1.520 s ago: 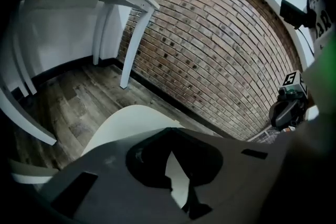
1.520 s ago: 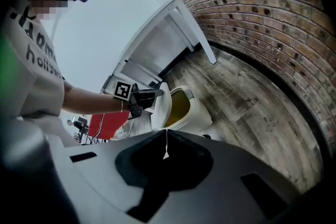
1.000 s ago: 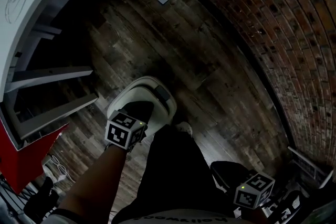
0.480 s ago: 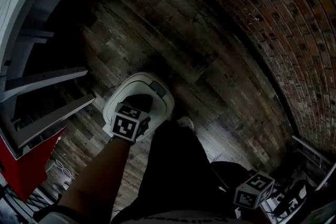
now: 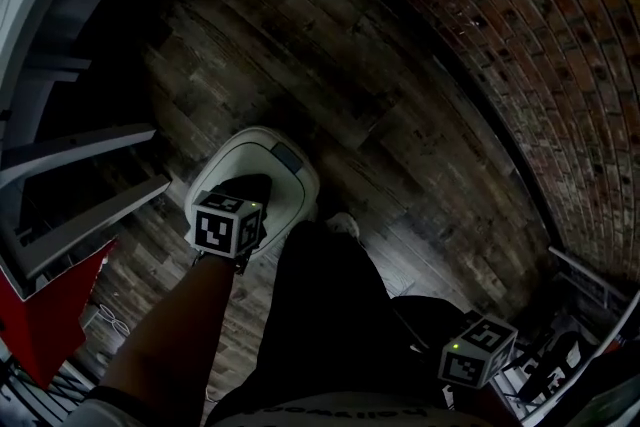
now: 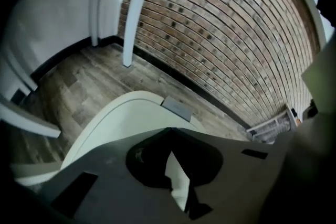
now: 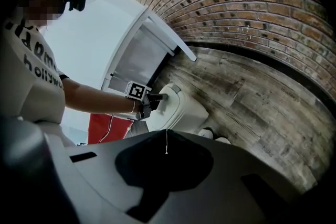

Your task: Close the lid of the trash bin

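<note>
Wood floor [image 5: 420,145]: L gripper [image 6: 169,131] jaws together, tips on trash bin lid [image 5: 236,161]; R gripper [image 7: 167,135] closed, empty, well apart.

left gripper [image 5: 254,188] atop bin lid [image 5: 229,164]

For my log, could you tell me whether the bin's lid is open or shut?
Shut: the lid lies flat on the trash bin.

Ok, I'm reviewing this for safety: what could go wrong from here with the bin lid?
1. The left gripper bears on the lid near its edge, away from the grey latch, so the lid might not catch.
2. The bin stands free on the wood floor; an off-centre push could tip it.
</note>
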